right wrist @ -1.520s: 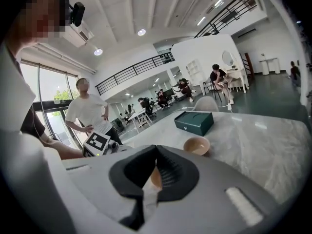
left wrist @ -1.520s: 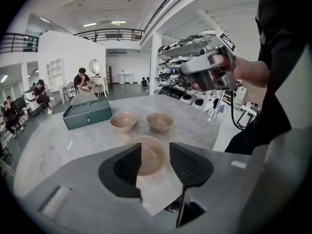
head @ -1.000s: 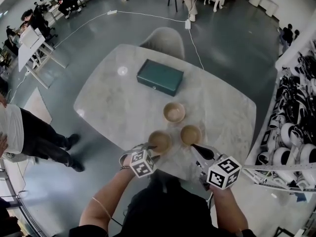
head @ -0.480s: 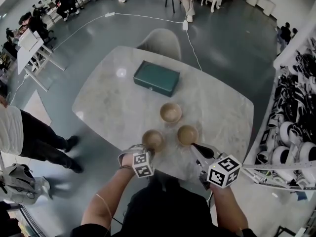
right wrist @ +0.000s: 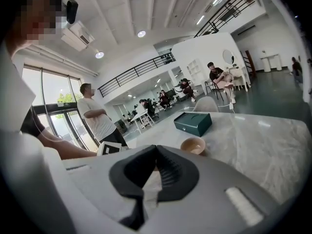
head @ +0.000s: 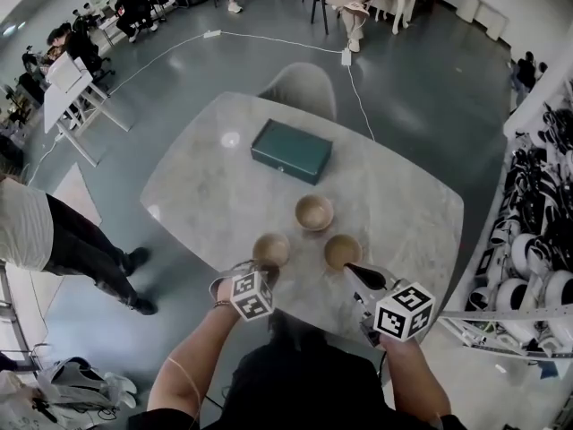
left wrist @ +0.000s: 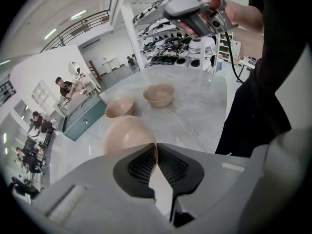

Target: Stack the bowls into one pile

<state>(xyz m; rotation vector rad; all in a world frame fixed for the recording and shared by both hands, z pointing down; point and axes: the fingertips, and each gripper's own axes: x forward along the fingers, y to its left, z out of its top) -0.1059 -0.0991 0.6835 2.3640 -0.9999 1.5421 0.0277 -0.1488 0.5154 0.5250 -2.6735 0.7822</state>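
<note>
Left gripper (left wrist: 156, 149): jaws have just been closing and now pinch the near rim of the left bowl (head: 271, 249), at the table's (head: 215, 186) near side. Right gripper (right wrist: 156, 152): jaws together, empty, just beside the right bowl (head: 342, 251). The third bowl (head: 314, 212) sits beyond (all three apart). A green box (head: 291, 151) lies farther back, obstructing nothing.

Your left gripper (left wrist: 156, 149) has just been closing its jaws, and its pads now pinch the thin rim of the nearest tan bowl (left wrist: 127, 135), whose rounded wall swells just beyond them. Past it, two more bowls stand apart on the marble table (left wrist: 195, 116). The middle bowl (left wrist: 120, 107) is beside the dark green box (left wrist: 85, 118), and the far bowl (left wrist: 159, 94) sits further along. Your right gripper (left wrist: 178, 9) hangs above the table's far end.
</note>
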